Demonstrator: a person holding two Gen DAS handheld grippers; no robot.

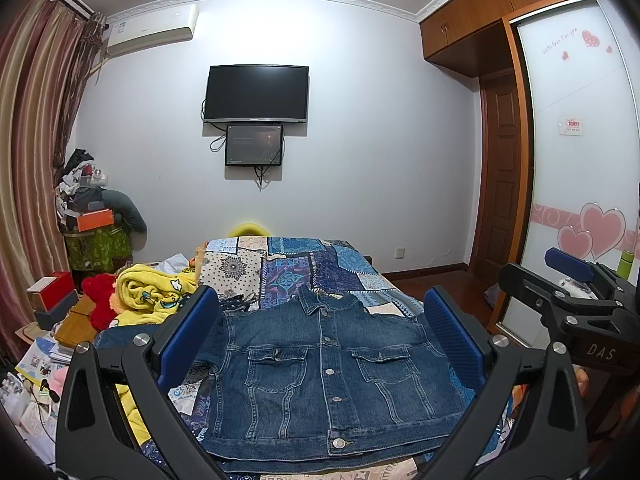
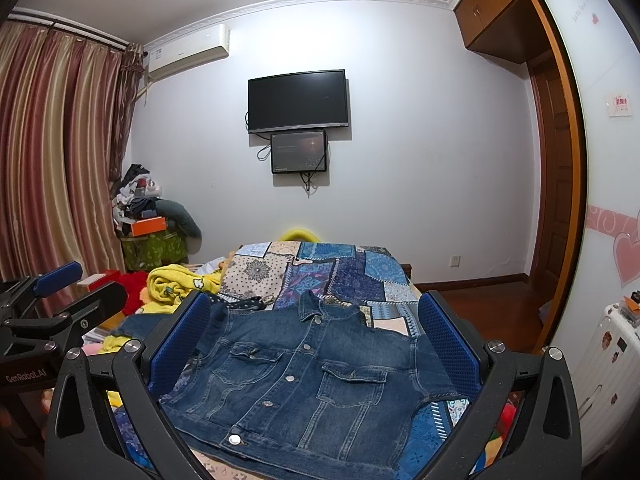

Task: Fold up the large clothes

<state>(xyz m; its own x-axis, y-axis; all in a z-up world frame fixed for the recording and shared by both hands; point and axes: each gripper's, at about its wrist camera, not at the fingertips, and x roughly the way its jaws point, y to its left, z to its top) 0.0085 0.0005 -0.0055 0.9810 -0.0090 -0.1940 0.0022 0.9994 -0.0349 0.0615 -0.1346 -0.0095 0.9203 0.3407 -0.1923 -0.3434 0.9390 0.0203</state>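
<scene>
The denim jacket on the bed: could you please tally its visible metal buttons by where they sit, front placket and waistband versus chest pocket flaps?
denim jacket, from the left wrist view:
Front placket and waistband buttons: 5
Chest pocket flap buttons: 2
Total: 7

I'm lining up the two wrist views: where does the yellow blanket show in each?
Left wrist: yellow blanket at left of centre, beyond the left gripper's left finger.
Right wrist: yellow blanket left of centre, above the right gripper's left finger.
Shared landmark: denim jacket.
</scene>
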